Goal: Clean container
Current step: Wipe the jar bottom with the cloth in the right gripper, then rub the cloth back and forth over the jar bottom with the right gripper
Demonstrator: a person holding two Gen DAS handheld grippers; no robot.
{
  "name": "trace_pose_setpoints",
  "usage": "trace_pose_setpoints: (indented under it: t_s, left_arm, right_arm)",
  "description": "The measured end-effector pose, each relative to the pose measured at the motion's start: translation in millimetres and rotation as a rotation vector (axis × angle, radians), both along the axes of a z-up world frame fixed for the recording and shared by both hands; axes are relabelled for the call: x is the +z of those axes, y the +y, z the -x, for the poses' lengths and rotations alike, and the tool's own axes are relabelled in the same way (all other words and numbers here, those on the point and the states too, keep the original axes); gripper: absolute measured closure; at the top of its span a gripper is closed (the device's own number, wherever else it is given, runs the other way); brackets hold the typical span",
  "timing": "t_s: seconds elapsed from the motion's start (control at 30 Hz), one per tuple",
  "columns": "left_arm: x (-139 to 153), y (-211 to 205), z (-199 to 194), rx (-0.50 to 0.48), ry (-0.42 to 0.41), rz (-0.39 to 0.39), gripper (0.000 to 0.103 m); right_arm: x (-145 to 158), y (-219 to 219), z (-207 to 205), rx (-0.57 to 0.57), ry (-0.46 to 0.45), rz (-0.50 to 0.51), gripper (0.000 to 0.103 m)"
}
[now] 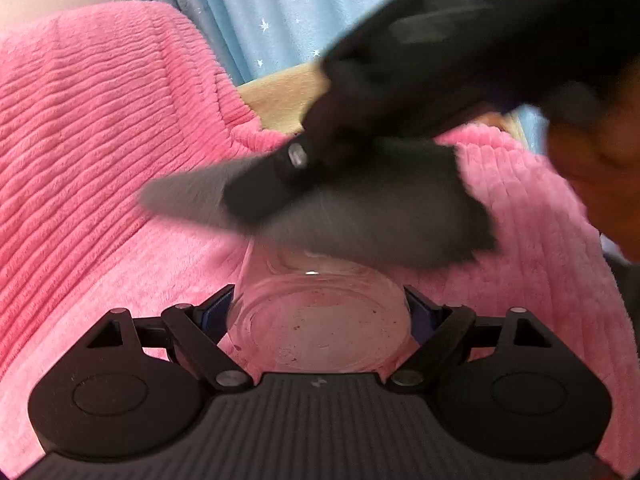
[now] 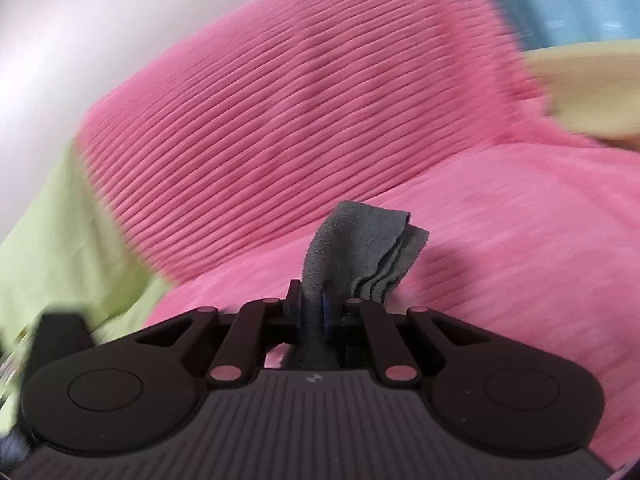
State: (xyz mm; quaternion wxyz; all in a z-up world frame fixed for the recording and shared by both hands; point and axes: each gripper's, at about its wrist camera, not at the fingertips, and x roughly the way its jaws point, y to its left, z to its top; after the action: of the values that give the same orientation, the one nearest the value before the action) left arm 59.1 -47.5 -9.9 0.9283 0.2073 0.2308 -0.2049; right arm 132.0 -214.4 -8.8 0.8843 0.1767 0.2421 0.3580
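My left gripper [image 1: 320, 310] is shut on a clear glass container [image 1: 320, 320], its base facing the camera with small dark specks on it. Above its far end, blurred by motion, my right gripper [image 1: 260, 196] holds a grey cloth [image 1: 384, 216] against or just over the container's mouth. In the right wrist view my right gripper [image 2: 312, 304] is shut on the folded grey cloth [image 2: 360, 244], which sticks out beyond the fingers. The container does not show in that view.
A pink ribbed blanket [image 1: 100, 140] covers the surface below and behind. A yellow-green sheet [image 2: 52, 232] lies at the left, a beige cushion [image 2: 592, 92] at the back right, and a blue starred curtain [image 1: 272, 12] behind. A hand [image 1: 592, 168] shows at right.
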Motion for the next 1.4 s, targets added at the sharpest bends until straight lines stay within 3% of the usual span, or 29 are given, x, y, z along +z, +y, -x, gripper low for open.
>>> trace_pose_setpoints:
  t_s: [0.07,0.1,0.3,0.37,0.43,0.57,0.7,0.87,0.97,1.07,1.17,1.3,1.4]
  left_arm:
    - [1.2,0.6,-0.9,0.0,0.005,0.018,0.018]
    - [3.0,5.5,-3.1,0.007,0.031,0.069,0.018]
    - [0.4,46.2,-27.2,0.062,0.273,0.468,0.017]
    - [-1.8,46.6,-28.6,0.068,0.288,0.481,0.017]
    - [-1.1,43.1,-25.7,0.069,0.272,0.457,0.018]
    - [0.6,32.1,-15.0,0.048,0.211,0.328,0.018]
    - [1.2,12.4,-8.3,0.024,0.125,0.139,0.018]
    - [-2.6,-6.4,3.0,-0.011,0.039,-0.018,0.018]
    - [-4.5,-10.7,5.4,-0.019,0.018,-0.054,0.018]
    - [-6.1,-10.5,3.2,-0.018,0.02,-0.058,0.018]
    - [-7.8,-12.7,2.4,-0.017,0.017,-0.07,0.018]
    - [-9.3,-18.2,5.5,-0.029,-0.008,-0.102,0.018]
    - [-5.1,-6.8,-0.3,-0.017,0.055,0.02,0.018]
  right_arm:
    - [-2.3,-5.2,-1.4,-0.03,0.018,-0.021,0.097]
    - [-3.1,-4.6,0.8,-0.028,0.016,-0.019,0.097]
    - [-3.3,-10.3,-0.3,-0.027,0.028,-0.038,0.096]
    - [-2.8,-10.7,0.1,-0.011,0.034,-0.042,0.096]
    - [-1.4,-9.6,2.2,0.016,0.033,-0.033,0.096]
    - [0.4,-5.3,7.5,0.11,0.049,-0.034,0.096]
    - [4.0,6.9,17.7,0.223,0.033,0.007,0.096]
    - [4.7,-8.4,8.3,0.0,-0.001,0.021,0.097]
    - [3.7,-12.3,9.0,-0.022,0.017,-0.001,0.095]
    - [4.1,-1.1,16.2,0.121,0.031,-0.014,0.095]
    - [4.7,10.0,17.8,0.187,0.017,0.013,0.097]
    - [2.5,-7.9,4.0,-0.027,0.026,-0.015,0.097]
    - [-1.8,-14.2,1.8,-0.053,0.049,-0.057,0.096]
